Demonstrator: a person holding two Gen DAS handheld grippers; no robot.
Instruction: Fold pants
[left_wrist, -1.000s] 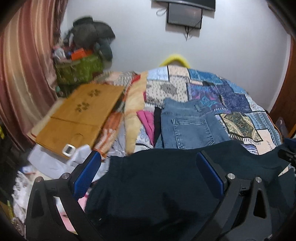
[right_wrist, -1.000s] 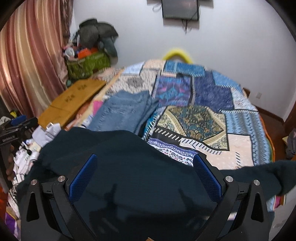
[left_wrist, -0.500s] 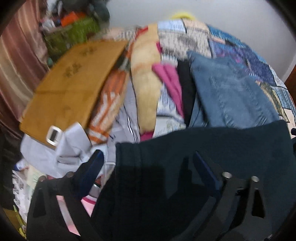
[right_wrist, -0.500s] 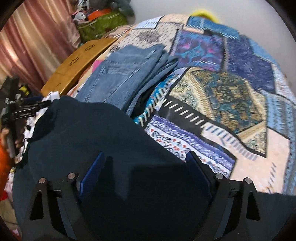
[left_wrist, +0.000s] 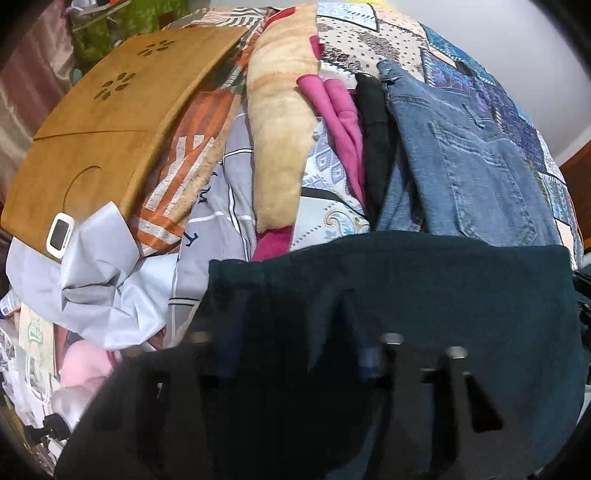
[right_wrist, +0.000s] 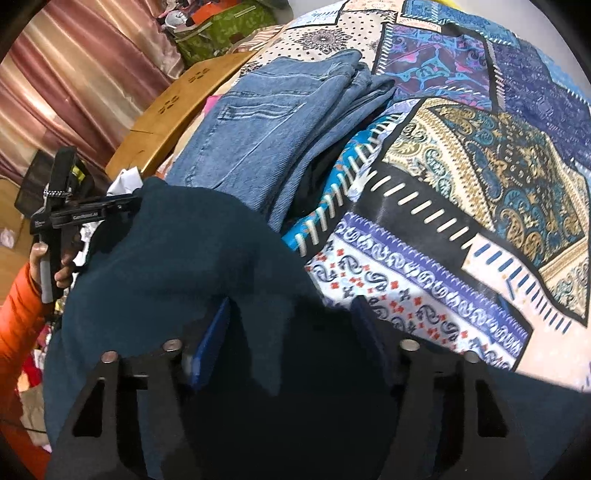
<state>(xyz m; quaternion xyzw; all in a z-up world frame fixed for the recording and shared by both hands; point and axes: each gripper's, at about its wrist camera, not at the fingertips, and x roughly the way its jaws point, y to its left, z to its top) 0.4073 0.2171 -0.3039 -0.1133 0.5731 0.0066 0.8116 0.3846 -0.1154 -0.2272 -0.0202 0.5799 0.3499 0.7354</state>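
Left wrist view: the left claw (left_wrist: 295, 332) is closing, its fingers blurred, with dark pants (left_wrist: 424, 280) between them, spread on the bed (left_wrist: 369, 40) below folded jeans (left_wrist: 472, 166).

Right wrist view: the right claw (right_wrist: 291, 339) is closing, with the pants (right_wrist: 192, 258) between its blue pads (right_wrist: 212, 343).

One dark pants (left_wrist: 424, 288), two tongs (both closing).

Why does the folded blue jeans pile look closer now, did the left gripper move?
Yes. The left gripper tipped down toward the bed: the wall fills less of its view, the jeans loom larger, and its jaws are closing on the dark pants.
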